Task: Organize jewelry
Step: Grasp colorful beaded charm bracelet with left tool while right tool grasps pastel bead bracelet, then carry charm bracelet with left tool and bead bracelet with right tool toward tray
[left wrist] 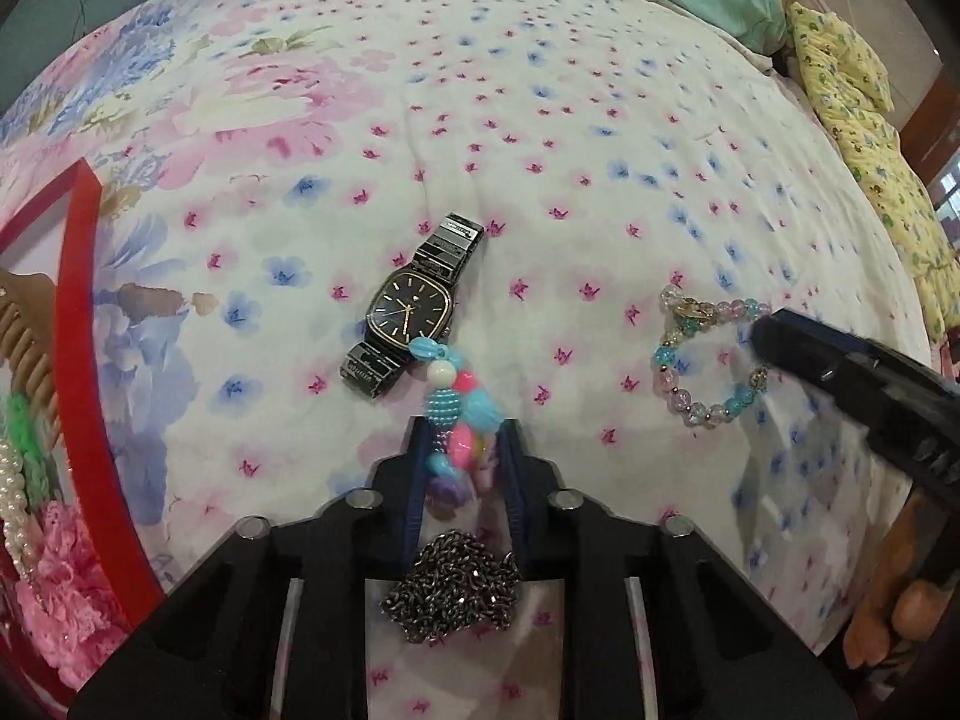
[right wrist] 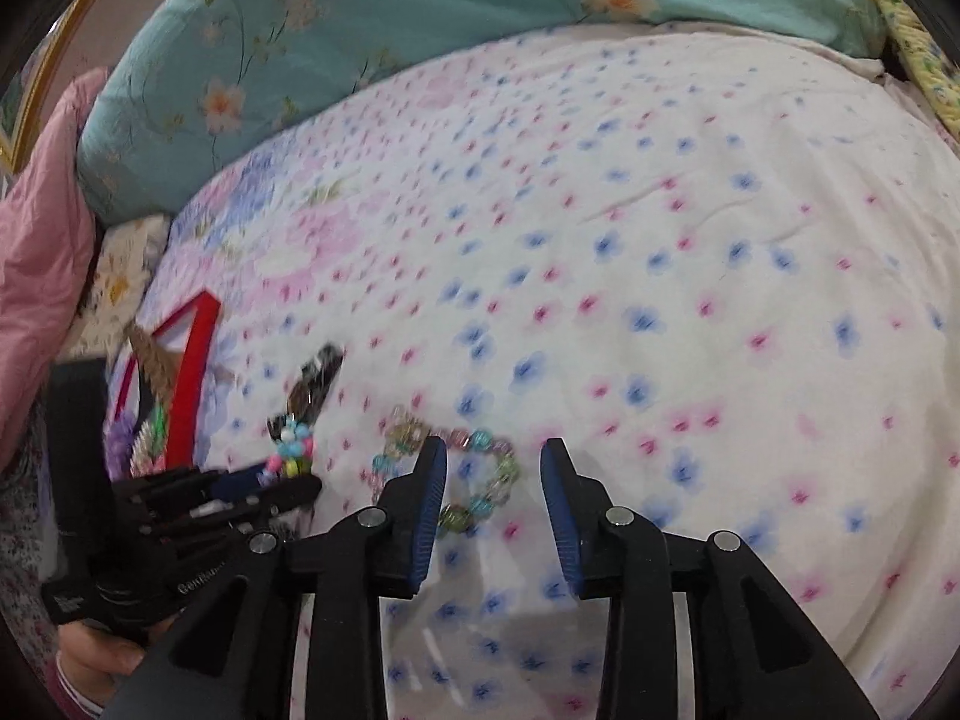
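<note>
While left tongs [left wrist: 462, 438] clamp the bead string [left wrist: 459, 420], right tongs [right wrist: 493, 462] gape.

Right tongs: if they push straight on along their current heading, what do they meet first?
Probably the bead bracelet on the bedspread: it lies just ahead of the open right tongs, its near side at the left finger. Depth is unclear, so they might hit fabric first.

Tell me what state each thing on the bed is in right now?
Left gripper: shut on the colourful bead string.
Right gripper: open, above the glass bead bracelet.
Watch: lying flat, face up.
Chain: bunched in a heap.
Red box: open.
</note>
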A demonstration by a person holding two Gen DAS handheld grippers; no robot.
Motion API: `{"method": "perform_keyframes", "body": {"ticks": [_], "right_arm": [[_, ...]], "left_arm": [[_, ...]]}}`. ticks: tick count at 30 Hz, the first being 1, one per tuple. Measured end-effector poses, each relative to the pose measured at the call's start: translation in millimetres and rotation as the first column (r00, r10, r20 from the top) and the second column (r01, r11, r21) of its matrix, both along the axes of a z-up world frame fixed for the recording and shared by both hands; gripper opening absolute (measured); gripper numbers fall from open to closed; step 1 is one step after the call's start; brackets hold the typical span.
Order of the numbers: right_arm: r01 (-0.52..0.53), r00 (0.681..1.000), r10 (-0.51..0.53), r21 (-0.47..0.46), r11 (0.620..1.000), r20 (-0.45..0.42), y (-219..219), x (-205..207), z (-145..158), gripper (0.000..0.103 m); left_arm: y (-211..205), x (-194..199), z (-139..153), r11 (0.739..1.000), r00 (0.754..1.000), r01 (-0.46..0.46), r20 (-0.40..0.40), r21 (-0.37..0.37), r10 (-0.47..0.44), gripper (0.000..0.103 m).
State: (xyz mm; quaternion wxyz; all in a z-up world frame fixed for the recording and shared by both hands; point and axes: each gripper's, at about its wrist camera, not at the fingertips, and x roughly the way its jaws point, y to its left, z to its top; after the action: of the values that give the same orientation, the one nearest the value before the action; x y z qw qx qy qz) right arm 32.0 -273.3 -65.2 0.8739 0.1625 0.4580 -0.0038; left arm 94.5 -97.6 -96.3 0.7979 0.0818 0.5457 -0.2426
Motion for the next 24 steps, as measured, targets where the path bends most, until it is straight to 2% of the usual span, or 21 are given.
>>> {"method": "perform_keyframes", "body": {"ticks": [2, 3, 4, 15, 24], "right_arm": [[-0.005, 1.000, 0.004, -0.049, 0.999, -0.004, 5.9, 0.4, -1.0, 0.033], [-0.003, 1.000, 0.003, -0.078, 0.997, -0.007, 8.3, 0.8, -0.1, 0.025], [-0.003, 1.000, 0.002, -0.081, 0.997, -0.010, 8.6, 0.9, -0.1, 0.007], [-0.030, 0.997, 0.032, -0.024, 0.999, 0.073, 19.0, -7.7, 30.6, 0.007], [-0.081, 0.986, 0.080, 0.001, 0.997, 0.148, 41.4, -16.3, 65.7, 0.007]], "left_arm": [[2.3, -1.7, 2.4, 1.000, 1.000, -0.005, 0.005, -0.004, 0.005, 0.017], [5.2, -3.0, 3.8, 1.000, 1.000, -0.006, 0.012, -0.003, 0.006, 0.017], [7.5, -5.6, 6.0, 1.000, 1.000, -0.008, 0.020, -0.003, 0.008, 0.017], [33.2, -21.1, 42.2, 0.999, 0.994, -0.034, 0.103, -0.033, 0.038, 0.017], [73.4, -35.7, 70.5, 0.992, 0.986, -0.084, 0.133, -0.096, 0.096, 0.017]]}}
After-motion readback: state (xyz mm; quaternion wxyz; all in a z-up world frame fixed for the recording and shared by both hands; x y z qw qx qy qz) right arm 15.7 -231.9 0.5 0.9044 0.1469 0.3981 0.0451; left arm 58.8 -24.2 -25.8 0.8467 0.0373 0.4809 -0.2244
